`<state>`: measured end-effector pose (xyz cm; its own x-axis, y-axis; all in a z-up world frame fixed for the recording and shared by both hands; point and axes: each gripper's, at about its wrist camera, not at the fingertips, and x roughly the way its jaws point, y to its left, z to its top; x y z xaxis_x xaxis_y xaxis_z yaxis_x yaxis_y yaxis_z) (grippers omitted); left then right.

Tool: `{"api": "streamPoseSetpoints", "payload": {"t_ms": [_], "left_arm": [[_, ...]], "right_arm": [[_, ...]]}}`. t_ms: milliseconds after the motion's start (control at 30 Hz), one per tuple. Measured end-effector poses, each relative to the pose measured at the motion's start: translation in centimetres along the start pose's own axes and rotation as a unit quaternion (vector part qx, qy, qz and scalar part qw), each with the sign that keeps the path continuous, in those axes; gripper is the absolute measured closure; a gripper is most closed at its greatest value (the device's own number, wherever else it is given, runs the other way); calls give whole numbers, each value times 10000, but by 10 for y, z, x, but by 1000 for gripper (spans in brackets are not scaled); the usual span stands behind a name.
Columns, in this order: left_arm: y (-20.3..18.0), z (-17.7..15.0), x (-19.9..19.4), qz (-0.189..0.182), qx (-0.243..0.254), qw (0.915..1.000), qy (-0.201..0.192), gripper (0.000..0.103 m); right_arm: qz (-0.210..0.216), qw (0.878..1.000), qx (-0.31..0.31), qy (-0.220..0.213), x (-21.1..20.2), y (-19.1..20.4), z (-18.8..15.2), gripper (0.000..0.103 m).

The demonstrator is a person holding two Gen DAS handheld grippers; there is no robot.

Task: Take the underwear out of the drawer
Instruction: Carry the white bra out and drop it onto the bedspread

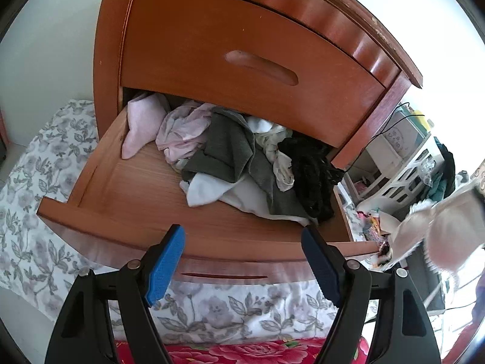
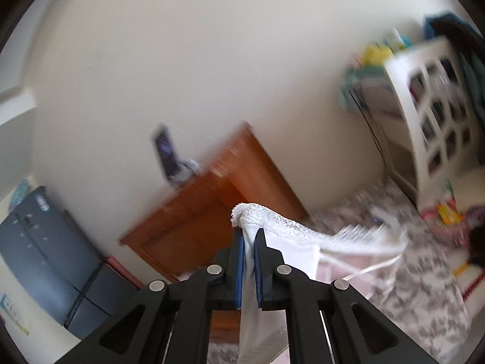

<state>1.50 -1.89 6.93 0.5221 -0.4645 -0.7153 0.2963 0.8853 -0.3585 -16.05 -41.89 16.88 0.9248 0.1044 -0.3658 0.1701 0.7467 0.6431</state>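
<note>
The lower drawer [image 1: 121, 188] of a brown wooden nightstand stands pulled out. In it lies a heap of clothes [image 1: 236, 157]: pink, grey, white and black pieces. My left gripper [image 1: 242, 233] hovers in front of the drawer's front edge, open wide with nothing between its blue pads. My right gripper [image 2: 249, 236] is shut on white underwear [image 2: 272, 218] with a lace band, which hangs over and below its pads. It is away from the nightstand [image 2: 197, 212]. The same pale garment [image 1: 439, 230] shows blurred at the right edge of the left wrist view.
The upper drawer [image 1: 242, 45] is closed. A floral sheet [image 1: 212, 309] lies under and in front of the nightstand. A white lattice shelf unit [image 2: 433, 121] with clutter stands to the right. A dark grey box-like unit [image 2: 45, 242] stands to the nightstand's left.
</note>
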Motion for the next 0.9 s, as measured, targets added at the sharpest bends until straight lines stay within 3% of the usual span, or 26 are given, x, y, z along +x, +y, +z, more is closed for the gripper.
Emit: {"api": "streamPoseSetpoints", "payload": {"t_ms": [67, 200, 433, 700, 900], "left_arm": [[-2, -2, 0, 64, 86, 9999, -49, 23], [-2, -4, -2, 136, 185, 9997, -79, 23], [-3, -7, -3, 204, 239, 9993, -192, 23], [-1, -8, -6, 202, 242, 9993, -201, 23], [-1, -12, -7, 328, 290, 9988, -237, 23]], "right_arm": [[-311, 9989, 163, 316, 24, -19, -10, 96], [-376, 9943, 591, 798, 70, -46, -33, 96], [-431, 9885, 1074, 974, 105, -87, -60, 96], [-1757, 9521, 1588, 1934, 140, -176, -136, 93], [-2438, 9346, 1521, 2096, 127, -210, -153, 85]]}}
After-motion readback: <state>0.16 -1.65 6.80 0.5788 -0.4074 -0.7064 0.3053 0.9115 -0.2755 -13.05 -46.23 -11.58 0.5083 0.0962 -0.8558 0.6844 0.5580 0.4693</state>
